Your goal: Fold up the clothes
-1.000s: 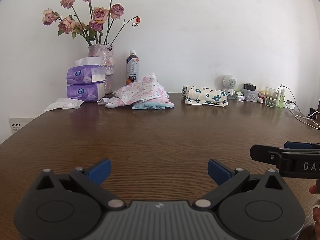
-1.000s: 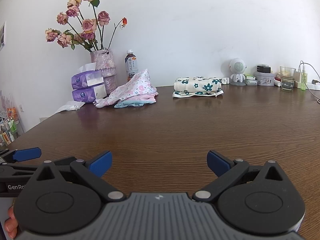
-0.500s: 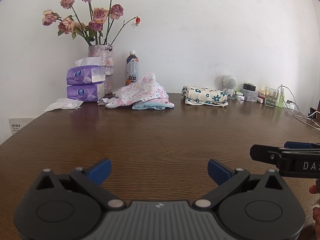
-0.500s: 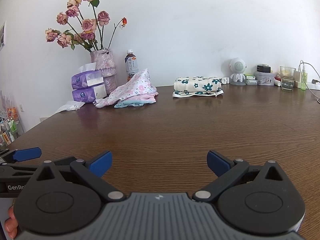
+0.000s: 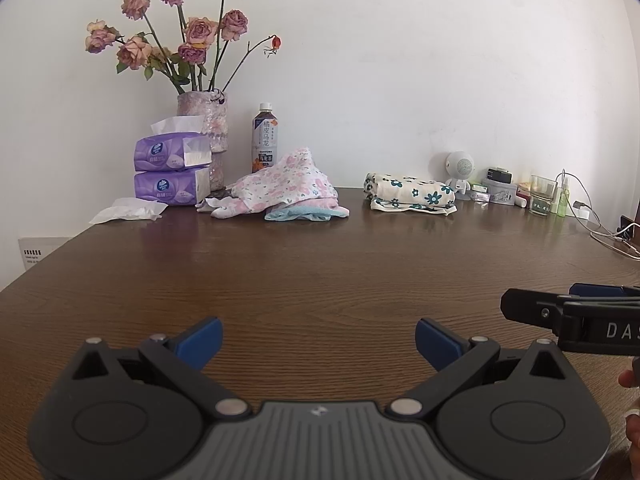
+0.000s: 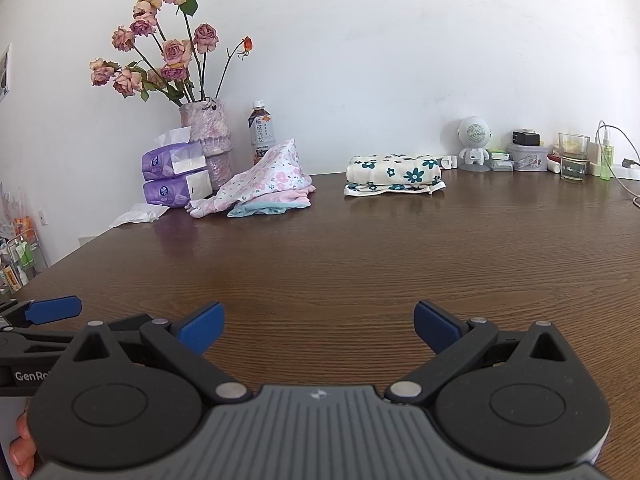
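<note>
Both grippers are hovering low over the near part of a brown wooden table (image 5: 320, 272), side by side. The left gripper (image 5: 318, 338) is holding its 2 blue-tipped fingers spread wide, with only bare wood showing between them. The right gripper (image 6: 319, 322) is doing the same, jaws released and gripping nothing.

The clothes are lying well apart from both sets of jaws, at the far edge of the table by the white wall. A loose pile of pink floral clothes (image 5: 286, 188) is slumping over a light blue piece, ahead and a little left of the open fingers. A folded cream garment with teal flowers (image 6: 394, 172) is sitting to the pile's right, apart from it.

Left of the pile, 2 purple tissue packs (image 5: 172, 170) are standing stacked in front of a vase of dried roses (image 5: 202, 132), with a drink bottle (image 6: 262, 132) just behind the pile.
</note>
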`<state>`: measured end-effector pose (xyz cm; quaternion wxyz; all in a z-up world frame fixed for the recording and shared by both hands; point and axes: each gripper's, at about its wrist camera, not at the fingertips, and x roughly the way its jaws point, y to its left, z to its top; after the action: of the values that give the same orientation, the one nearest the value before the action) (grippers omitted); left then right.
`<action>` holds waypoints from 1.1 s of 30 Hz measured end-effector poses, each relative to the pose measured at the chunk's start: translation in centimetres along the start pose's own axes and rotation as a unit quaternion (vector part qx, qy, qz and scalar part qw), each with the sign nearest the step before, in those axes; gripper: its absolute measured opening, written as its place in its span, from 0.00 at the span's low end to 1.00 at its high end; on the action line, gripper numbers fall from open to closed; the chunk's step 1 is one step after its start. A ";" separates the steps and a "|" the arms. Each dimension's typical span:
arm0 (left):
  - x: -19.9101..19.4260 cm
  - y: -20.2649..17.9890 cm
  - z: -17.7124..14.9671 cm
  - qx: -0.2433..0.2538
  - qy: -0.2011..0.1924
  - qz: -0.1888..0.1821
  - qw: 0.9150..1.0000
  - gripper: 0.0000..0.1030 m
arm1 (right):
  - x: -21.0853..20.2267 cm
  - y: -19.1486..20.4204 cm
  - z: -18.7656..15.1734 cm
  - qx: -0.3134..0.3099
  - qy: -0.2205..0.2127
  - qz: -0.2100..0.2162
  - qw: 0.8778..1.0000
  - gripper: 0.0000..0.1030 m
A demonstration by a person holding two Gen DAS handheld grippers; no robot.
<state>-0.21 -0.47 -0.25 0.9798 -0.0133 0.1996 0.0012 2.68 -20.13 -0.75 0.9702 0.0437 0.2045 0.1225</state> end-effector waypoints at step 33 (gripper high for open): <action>-0.2 0.1 0.0 0.003 -0.004 0.001 1.000 1.00 | -0.1 -0.1 0.0 0.003 -0.001 0.000 1.000 1.00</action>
<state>-0.40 -0.41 -0.22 0.9805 -0.0097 0.1961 0.0018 2.59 -20.23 -0.74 0.9704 0.0464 0.2036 0.1216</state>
